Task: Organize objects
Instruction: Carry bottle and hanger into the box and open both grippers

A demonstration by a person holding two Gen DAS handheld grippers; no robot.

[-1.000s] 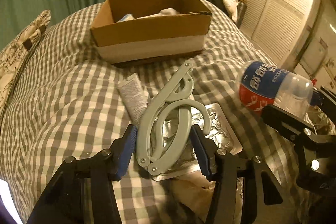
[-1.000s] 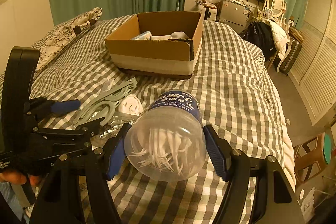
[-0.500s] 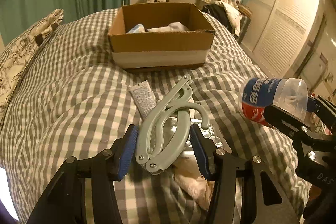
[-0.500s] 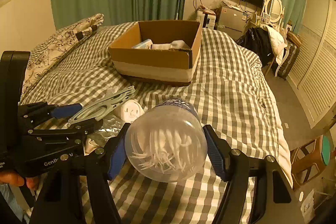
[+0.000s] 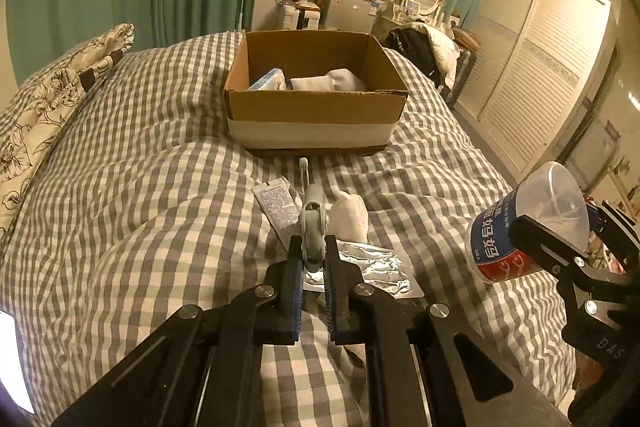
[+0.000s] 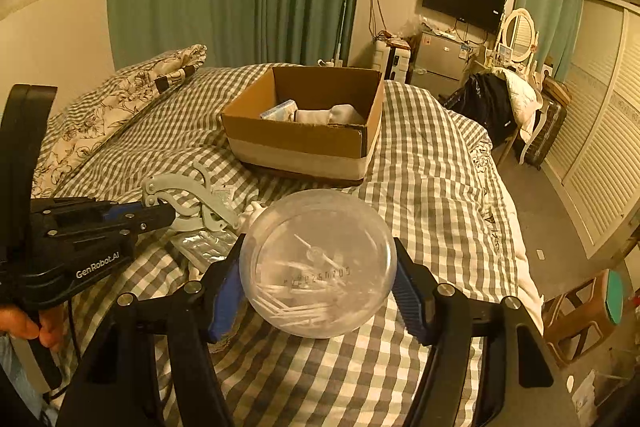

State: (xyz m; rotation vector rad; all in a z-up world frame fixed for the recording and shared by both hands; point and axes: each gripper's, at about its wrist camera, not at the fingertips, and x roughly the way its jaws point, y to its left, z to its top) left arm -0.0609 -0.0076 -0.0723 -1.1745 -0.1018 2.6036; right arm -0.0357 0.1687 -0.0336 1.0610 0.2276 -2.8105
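Observation:
My left gripper (image 5: 312, 263) is shut on a pale green folding hanger (image 5: 312, 223), held on edge above the bed; the hanger also shows in the right wrist view (image 6: 188, 203). My right gripper (image 6: 318, 287) is shut on a clear plastic jar of cotton swabs (image 6: 318, 263), its base towards the camera; its blue and red label shows in the left wrist view (image 5: 500, 247). An open cardboard box (image 5: 316, 115) sits further up the bed, with a white cloth and a small packet inside.
On the checked bedspread (image 5: 140, 187) below the hanger lie a white tube (image 5: 278, 205), a white plug-like object (image 5: 352, 215) and a foil pack (image 5: 372, 267). A floral pillow (image 5: 52, 99) lies left. The bed edge and floor are right (image 6: 532, 211).
The left gripper has closed on the hanger, lifted it and turned it on edge. The right gripper has raised and tilted the jar. Both views have risen.

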